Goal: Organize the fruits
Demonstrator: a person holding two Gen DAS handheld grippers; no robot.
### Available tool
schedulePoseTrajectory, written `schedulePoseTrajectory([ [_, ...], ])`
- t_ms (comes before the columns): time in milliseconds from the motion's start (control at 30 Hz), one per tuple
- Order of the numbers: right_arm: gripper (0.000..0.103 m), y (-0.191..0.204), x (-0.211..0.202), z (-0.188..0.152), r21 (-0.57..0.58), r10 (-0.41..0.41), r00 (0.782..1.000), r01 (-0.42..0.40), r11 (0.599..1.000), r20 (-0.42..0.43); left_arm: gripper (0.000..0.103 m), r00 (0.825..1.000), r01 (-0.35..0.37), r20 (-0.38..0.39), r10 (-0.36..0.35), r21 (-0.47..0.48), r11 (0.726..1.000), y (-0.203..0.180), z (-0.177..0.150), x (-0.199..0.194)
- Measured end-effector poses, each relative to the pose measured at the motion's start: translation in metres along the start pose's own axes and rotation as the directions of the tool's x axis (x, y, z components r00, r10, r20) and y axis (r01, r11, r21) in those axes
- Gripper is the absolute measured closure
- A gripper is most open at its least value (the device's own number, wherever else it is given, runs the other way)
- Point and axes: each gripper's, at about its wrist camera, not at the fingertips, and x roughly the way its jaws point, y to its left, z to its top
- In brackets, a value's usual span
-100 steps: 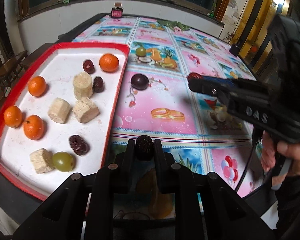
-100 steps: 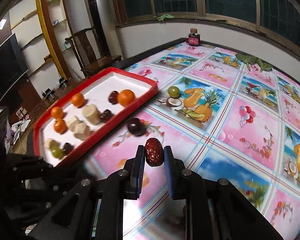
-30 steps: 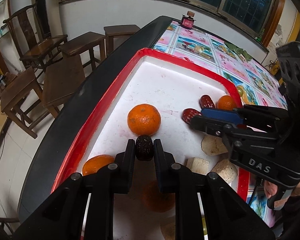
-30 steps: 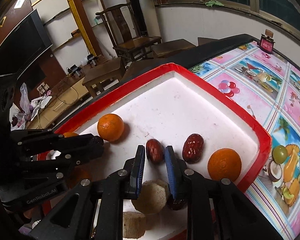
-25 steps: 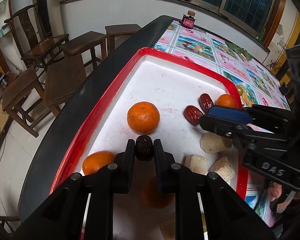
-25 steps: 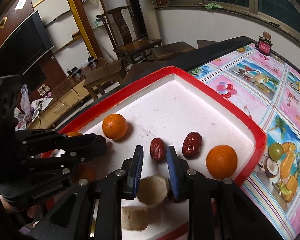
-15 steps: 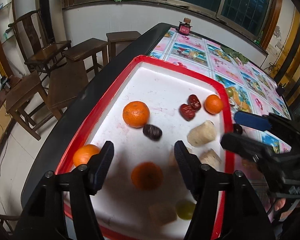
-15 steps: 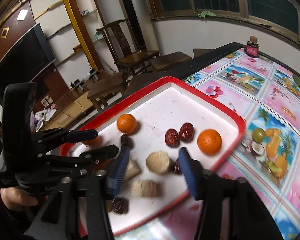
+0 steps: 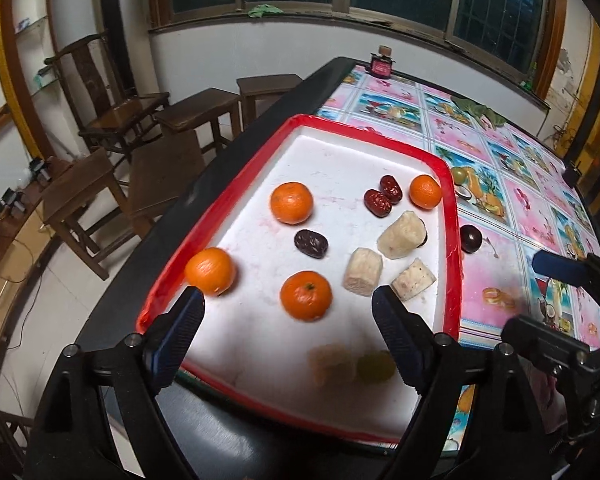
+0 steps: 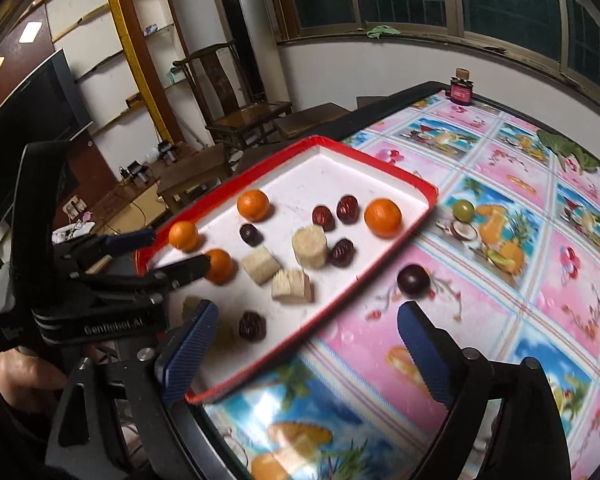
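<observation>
The red-rimmed white tray (image 9: 454, 264) holds several oranges, pale chunks and dates. The dark date (image 9: 310, 243) lies loose beside an orange (image 9: 291, 203). Two red dates (image 10: 323, 216) lie side by side near another orange (image 10: 383, 212). My left gripper (image 9: 286, 308) hangs above the tray's near end, its jaws opening with nothing between them. My right gripper (image 10: 306, 320) is over the tray's right rim (image 10: 380, 165), its jaws also opening and empty. A dark plum (image 10: 413, 279) and a green grape (image 10: 463, 210) sit on the tablecloth outside the tray.
The pink patterned tablecloth (image 10: 500, 280) stretches right of the tray. A small jar (image 9: 381, 65) stands at the far table edge, with green leaves (image 9: 476, 110) near it. Wooden chairs and stools (image 9: 204, 116) stand left of the table.
Both grippers let go of their dates onto the tray, spread their jaws wide and drew back and up, so more of the tray shows.
</observation>
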Motion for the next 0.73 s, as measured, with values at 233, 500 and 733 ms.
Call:
schedulePoseTrajectory([
  [233,0.01,0.008,-0.01,-0.014,-0.002,0.018,1.0,-0.018,1.0,0.0,0.017,0.998,-0.067,0.022,0.067,0.019,0.998,-0.002,-0.011,-0.012],
  [500,0.01,0.016,-0.013,-0.02,-0.012,0.02,1.0,-0.02,1.0,-0.006,0.006,0.993,-0.111,0.045,0.111,0.012,0.994,-0.002,-0.016,-0.018],
  [733,0.01,0.017,-0.015,-0.022,-0.006,0.02,1.0,-0.02,1.0,-0.007,0.003,0.992,-0.115,0.055,0.113,0.024,0.993,-0.006,-0.016,-0.024],
])
